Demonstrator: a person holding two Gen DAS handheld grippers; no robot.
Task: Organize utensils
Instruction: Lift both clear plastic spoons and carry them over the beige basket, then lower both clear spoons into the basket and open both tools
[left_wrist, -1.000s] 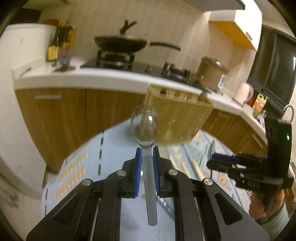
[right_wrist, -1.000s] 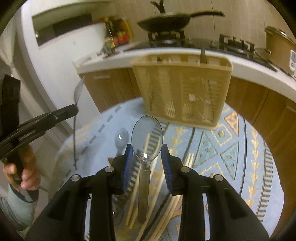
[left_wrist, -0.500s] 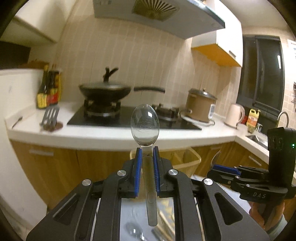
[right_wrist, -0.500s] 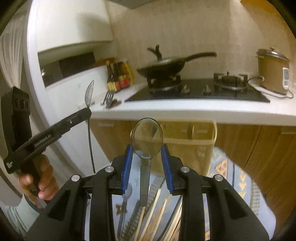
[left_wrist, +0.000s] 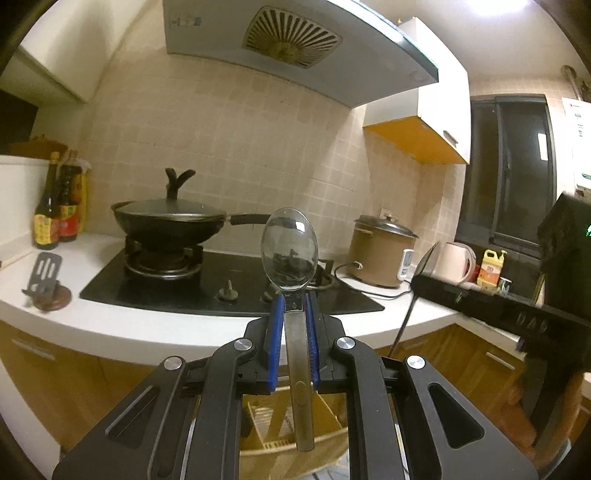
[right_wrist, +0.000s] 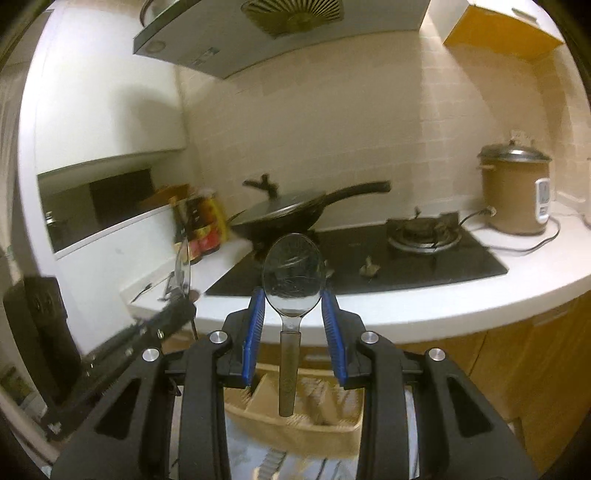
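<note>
My left gripper (left_wrist: 293, 299) is shut on the handle of a metal spoon (left_wrist: 290, 251), whose bowl stands upright above the blue pads. My right gripper (right_wrist: 293, 295) is shut on a second spoon (right_wrist: 293, 273), its bowl wedged between the pad tips and its handle hanging down. Both are held high, level with the countertop. A beige slotted utensil basket (right_wrist: 295, 417) lies below the fingers, also seen low in the left wrist view as the basket (left_wrist: 291, 446). Each view shows the other gripper from the side: the right gripper (left_wrist: 480, 302) and the left gripper (right_wrist: 147, 332).
A white counter (left_wrist: 147, 325) carries a black hob with a lidded wok (left_wrist: 168, 221), sauce bottles (left_wrist: 59, 214), a spatula rest (left_wrist: 46, 280), a brown rice cooker (right_wrist: 515, 192) and a kettle (left_wrist: 454, 262). Wooden cabinet fronts stand below, and a range hood (left_wrist: 291, 40) hangs above.
Both grippers have risen and tilted up with their spoons. The basket and patterned cloth have dropped to the bottom of the views, and the stove and wall now fill them.
</note>
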